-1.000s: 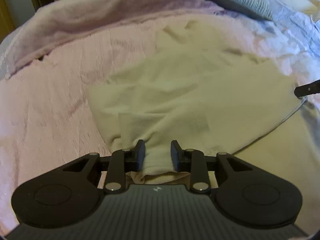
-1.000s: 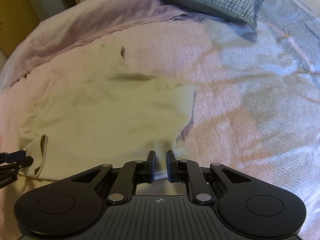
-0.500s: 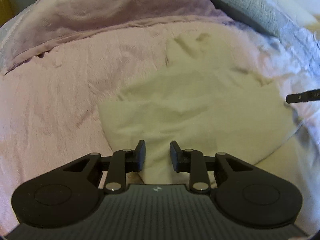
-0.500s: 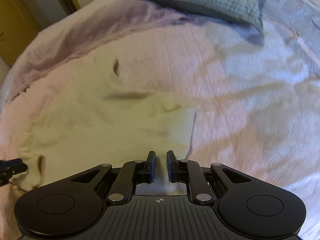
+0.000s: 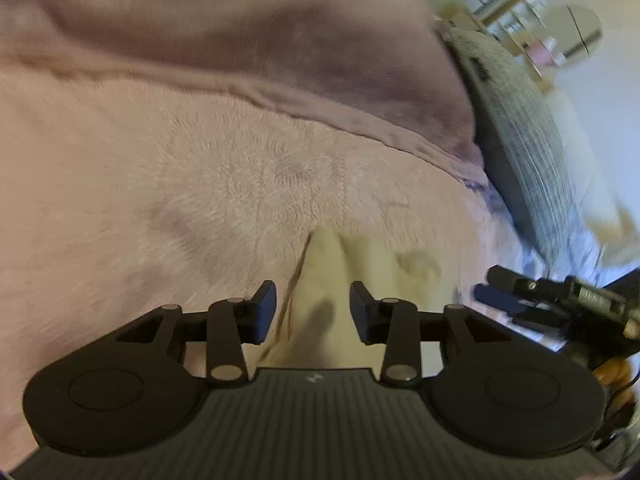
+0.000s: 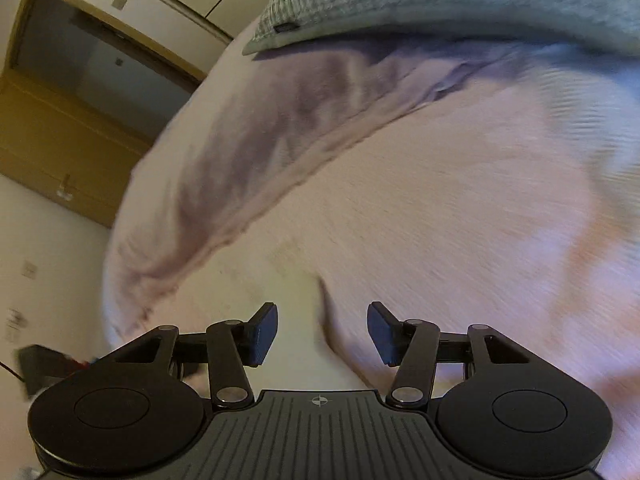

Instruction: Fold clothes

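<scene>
A cream garment (image 5: 360,264) lies on the pink bedspread (image 5: 200,184). In the left wrist view my left gripper (image 5: 313,312) is open and empty, low over the garment's far end. In the right wrist view the same garment (image 6: 280,296) shows blurred under my right gripper (image 6: 322,330), which is open and empty. The right gripper also shows in the left wrist view (image 5: 520,292), close on the right side. Most of the garment is hidden below both grippers.
A mauve blanket (image 5: 240,40) is bunched along the far side of the bed. A grey checked pillow (image 6: 460,0) lies behind it, also in the left wrist view (image 5: 516,128). A wooden door frame (image 6: 60,120) stands at the left.
Both grippers have let go of the cream garment and opened. Both have moved forward across it towards the blanket and pillow, and now sit close together.
</scene>
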